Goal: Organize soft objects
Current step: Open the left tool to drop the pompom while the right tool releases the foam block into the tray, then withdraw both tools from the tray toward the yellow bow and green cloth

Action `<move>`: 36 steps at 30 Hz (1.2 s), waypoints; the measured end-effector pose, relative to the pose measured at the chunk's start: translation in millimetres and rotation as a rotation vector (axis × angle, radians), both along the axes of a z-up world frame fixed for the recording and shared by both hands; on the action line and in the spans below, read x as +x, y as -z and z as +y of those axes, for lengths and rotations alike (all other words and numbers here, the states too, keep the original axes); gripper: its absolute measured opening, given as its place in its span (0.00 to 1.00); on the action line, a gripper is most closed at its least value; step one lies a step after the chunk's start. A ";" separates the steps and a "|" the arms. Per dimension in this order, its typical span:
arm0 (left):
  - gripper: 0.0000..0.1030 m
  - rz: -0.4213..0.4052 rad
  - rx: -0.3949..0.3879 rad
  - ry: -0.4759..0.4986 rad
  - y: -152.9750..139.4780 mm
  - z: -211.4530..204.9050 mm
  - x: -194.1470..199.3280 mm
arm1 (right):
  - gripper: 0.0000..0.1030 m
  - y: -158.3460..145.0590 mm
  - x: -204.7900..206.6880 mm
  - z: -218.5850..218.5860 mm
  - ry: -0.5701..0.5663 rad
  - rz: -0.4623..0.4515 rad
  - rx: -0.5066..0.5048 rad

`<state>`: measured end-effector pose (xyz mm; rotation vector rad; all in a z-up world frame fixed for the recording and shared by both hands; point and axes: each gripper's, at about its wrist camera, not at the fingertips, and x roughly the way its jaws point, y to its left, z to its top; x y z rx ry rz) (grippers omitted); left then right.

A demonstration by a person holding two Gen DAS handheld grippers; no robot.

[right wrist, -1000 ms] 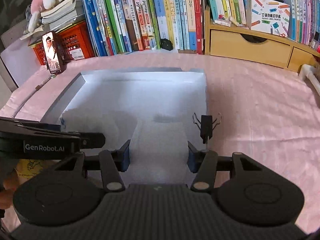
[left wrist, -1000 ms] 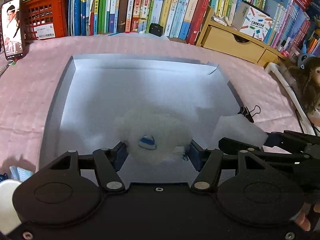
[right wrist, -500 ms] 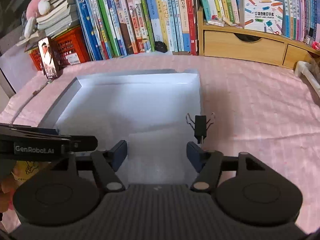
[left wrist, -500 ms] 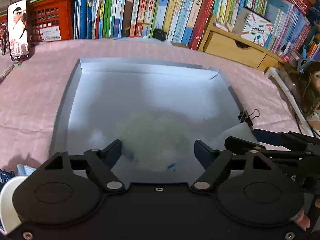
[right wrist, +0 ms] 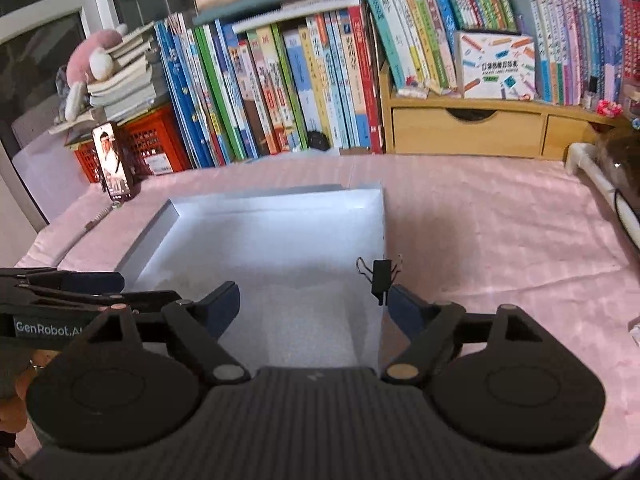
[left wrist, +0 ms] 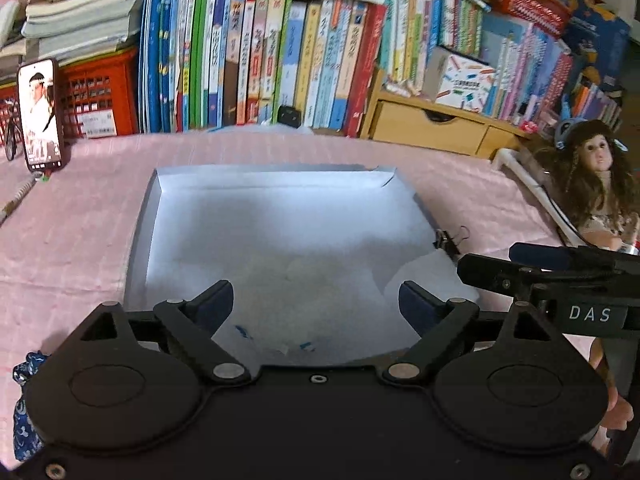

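Observation:
A shallow grey box (left wrist: pixel 152 216) lies open on the pink cloth; it also shows in the right wrist view (right wrist: pixel 160 220). A white fluffy soft toy (left wrist: pixel 304 280) with small blue marks lies on the box floor near the front, blurred. My left gripper (left wrist: pixel 316 308) is open and empty, just above and behind the toy. My right gripper (right wrist: pixel 312 308) is open and empty over the box's front right part, above a white foam sheet (right wrist: pixel 304 320). The foam sheet also shows in the left wrist view (left wrist: pixel 424 280).
A black binder clip (right wrist: pixel 380 276) grips the box's right wall. A phone (left wrist: pixel 40 116) stands at the far left by a red crate (left wrist: pixel 96 92). Books (left wrist: pixel 280 60) and a wooden drawer unit (left wrist: pixel 432 124) line the back. A doll (left wrist: pixel 592 184) sits at the right.
My left gripper has opened and let go of the white fluffy toy, which now lies in the box. Both grippers have lifted and drawn back a little.

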<state>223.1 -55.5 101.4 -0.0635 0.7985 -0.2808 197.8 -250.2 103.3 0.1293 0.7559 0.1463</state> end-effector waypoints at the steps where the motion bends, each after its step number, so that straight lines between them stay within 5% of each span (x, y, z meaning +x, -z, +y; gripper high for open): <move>1: 0.87 -0.012 -0.002 0.006 -2.4 0.7 -4.8 | 0.86 -2.6 -4.3 0.3 -0.002 -0.011 -0.002; 17: 0.91 -0.164 -0.014 0.086 -18.6 14.8 -95.6 | 0.92 -34.4 -79.4 11.3 -0.035 -0.189 -0.042; 36: 0.93 -0.242 -0.040 0.019 11.5 55.6 -180.6 | 0.99 -11.8 -152.8 46.0 -0.056 -0.293 -0.121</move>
